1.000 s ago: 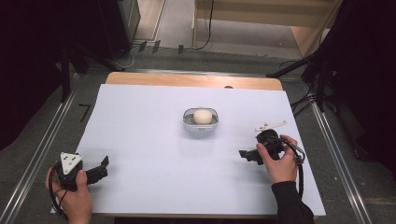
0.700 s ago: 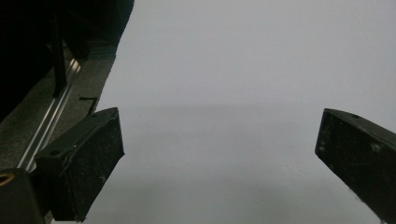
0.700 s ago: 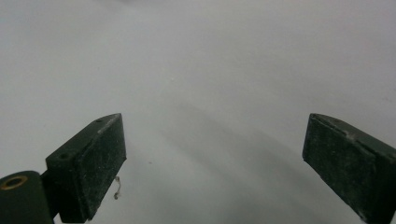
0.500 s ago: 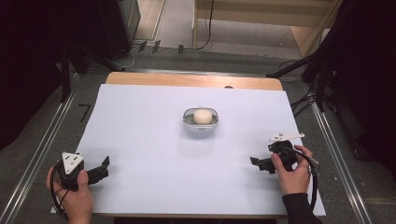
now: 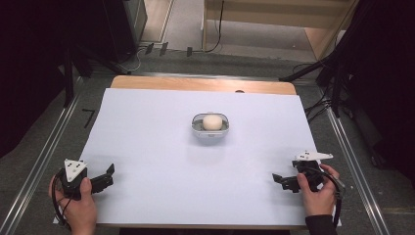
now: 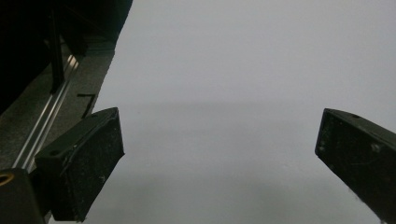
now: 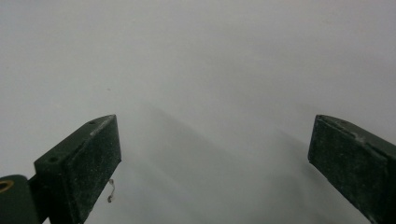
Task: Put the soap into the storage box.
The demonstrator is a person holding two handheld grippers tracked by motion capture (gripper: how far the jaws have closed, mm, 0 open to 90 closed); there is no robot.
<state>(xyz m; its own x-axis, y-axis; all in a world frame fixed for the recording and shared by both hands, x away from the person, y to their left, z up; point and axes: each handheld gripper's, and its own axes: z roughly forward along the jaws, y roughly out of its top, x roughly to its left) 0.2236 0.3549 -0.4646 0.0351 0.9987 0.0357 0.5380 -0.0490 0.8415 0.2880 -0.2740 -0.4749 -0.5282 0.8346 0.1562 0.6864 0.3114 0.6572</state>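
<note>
Left gripper [image 5: 108, 175] sits at about 8 o'clock on the white table cover [image 5: 147, 127], held in the left hand [image 5: 78, 205]; in the left gripper view its jaws stand wide apart with nothing between them, bare cover ahead. Just past table centre, toward 12 o'clock, rests a small grey bowl [image 5: 210, 131] with a pale round object [image 5: 212, 122] inside, well apart from both grippers. Right gripper [image 5: 280, 180] lies at about 4 o'clock, gripped by the right hand [image 5: 318, 193], pointing toward 9 o'clock; in the right gripper view its jaws are spread wide and empty over the cover.
</note>
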